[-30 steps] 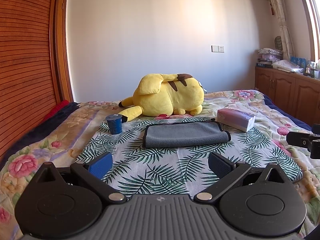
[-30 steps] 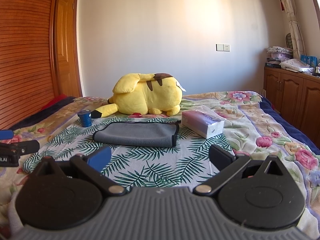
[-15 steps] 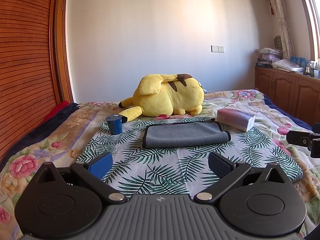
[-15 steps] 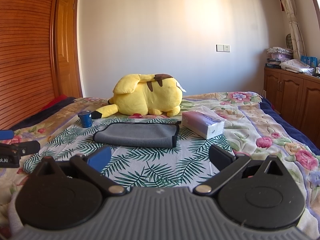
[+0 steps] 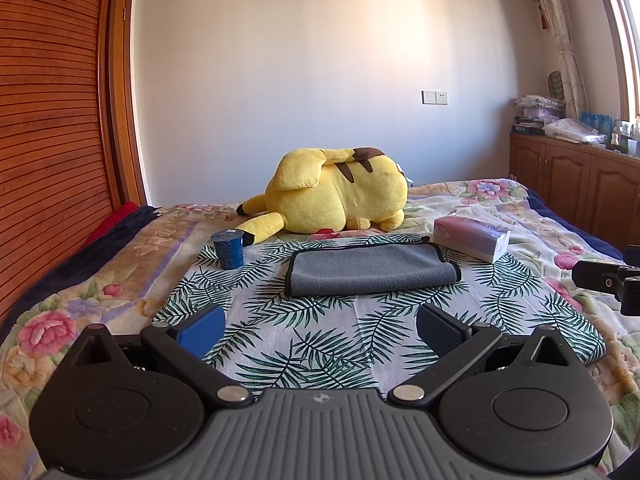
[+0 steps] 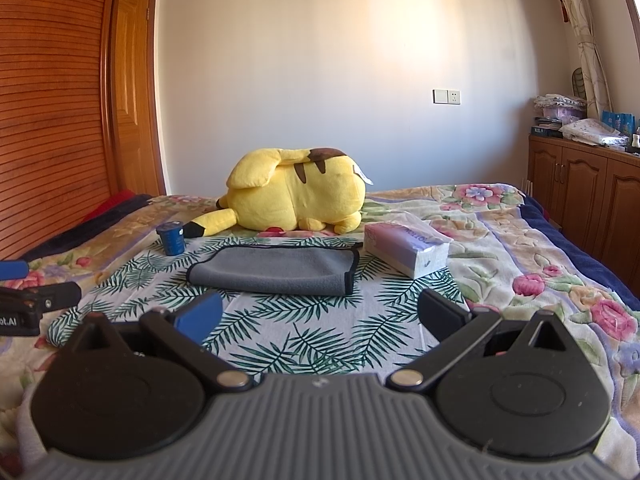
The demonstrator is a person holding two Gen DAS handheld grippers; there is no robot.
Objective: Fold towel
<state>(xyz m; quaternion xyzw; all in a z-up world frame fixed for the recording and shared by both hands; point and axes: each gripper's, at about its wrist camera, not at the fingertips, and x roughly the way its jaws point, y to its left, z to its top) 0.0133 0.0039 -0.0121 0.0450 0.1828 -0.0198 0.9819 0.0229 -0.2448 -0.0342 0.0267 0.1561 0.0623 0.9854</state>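
Grey towel (image 5: 372,270) lying folded flat on the palm-leaf cloth (image 5: 320,320) over the bed (image 5: 80,280), at 12 o'clock from the left gripper (image 5: 320,326), apart from both sets of fingers. Left gripper fingers (image 5: 200,330) spread wide, holding nothing, low over the cloth's near edge. Right gripper (image 6: 320,316) likewise spread and empty, towel (image 6: 276,270) at 11 o'clock from it. Yellow plush toy (image 5: 340,196) lying beyond the towel at 12 o'clock, near its far edge. Blue cup (image 5: 229,249) upright at 10 o'clock of the towel, just beside the plush's tail. Tissue pack (image 5: 472,238) at 2 o'clock, just beside the towel's far right corner. Wooden cabinet (image 6: 580,192) along the wall at 3 o'clock.
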